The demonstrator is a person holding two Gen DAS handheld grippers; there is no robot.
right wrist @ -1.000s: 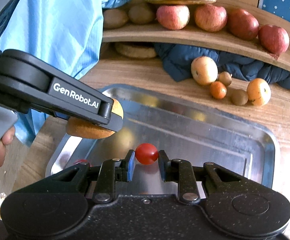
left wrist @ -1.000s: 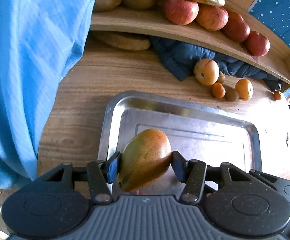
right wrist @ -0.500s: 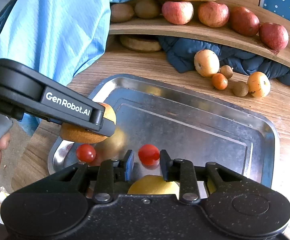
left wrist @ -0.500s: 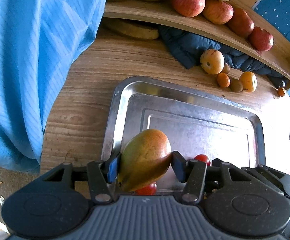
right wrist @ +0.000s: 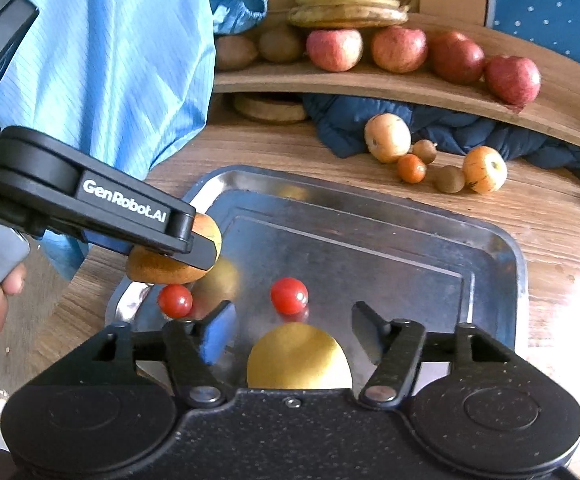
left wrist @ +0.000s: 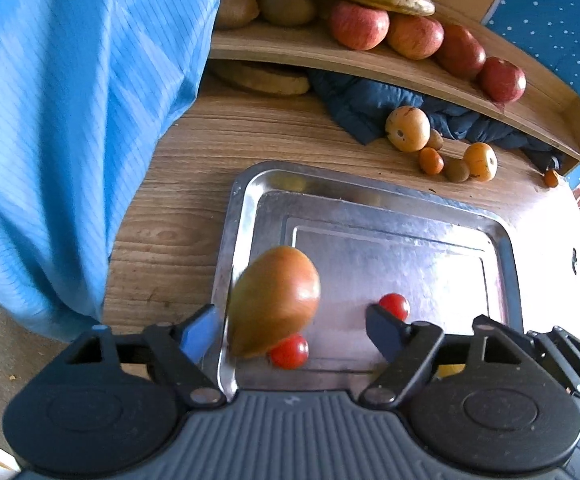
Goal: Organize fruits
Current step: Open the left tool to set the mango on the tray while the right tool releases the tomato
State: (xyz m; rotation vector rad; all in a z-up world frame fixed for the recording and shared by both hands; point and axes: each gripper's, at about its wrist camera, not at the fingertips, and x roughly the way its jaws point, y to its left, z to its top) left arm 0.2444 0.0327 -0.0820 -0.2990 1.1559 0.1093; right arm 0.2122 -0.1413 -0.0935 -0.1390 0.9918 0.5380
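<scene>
1. The left claw (left wrist: 290, 330) stands wide, its jaws having just been opening; the blurred red-green oval mango (left wrist: 274, 300) lies between them, close by the blue left pad (left wrist: 200, 334) and well clear of the dark right pad, so it is no longer gripped.
2. The right claw (right wrist: 290, 338) has likewise just been opening, and its pads press on nothing; a small round red cherry tomato (right wrist: 288, 296) sits on the tray just beyond the fingertips.
3. From the right wrist view, the mango (right wrist: 162, 266) is partly hidden behind the left claw's black finger marked "GenRobot.AI", over the near left corner of the tray.
4. A second red cherry tomato (right wrist: 174, 301) lies just beside and below the mango, and a smooth yellow rounded fruit (right wrist: 299, 360) shows between the right claw's arms.
5. All these lie in or over the shiny rectangular steel tray (right wrist: 501, 248), which rests on the wood-grain worktop (left wrist: 178, 216).
6. Beyond the tray, small yellow and orange fruits (right wrist: 387, 138) cluster on the worktop near a rumpled dark blue cloth (right wrist: 469, 128).
7. Above, a curved wooden shelf (right wrist: 369, 84) carries red apples (right wrist: 399, 49), brown kiwis and bananas (right wrist: 347, 4).
8. A light blue striped garment (left wrist: 70, 120) fills the left side.
</scene>
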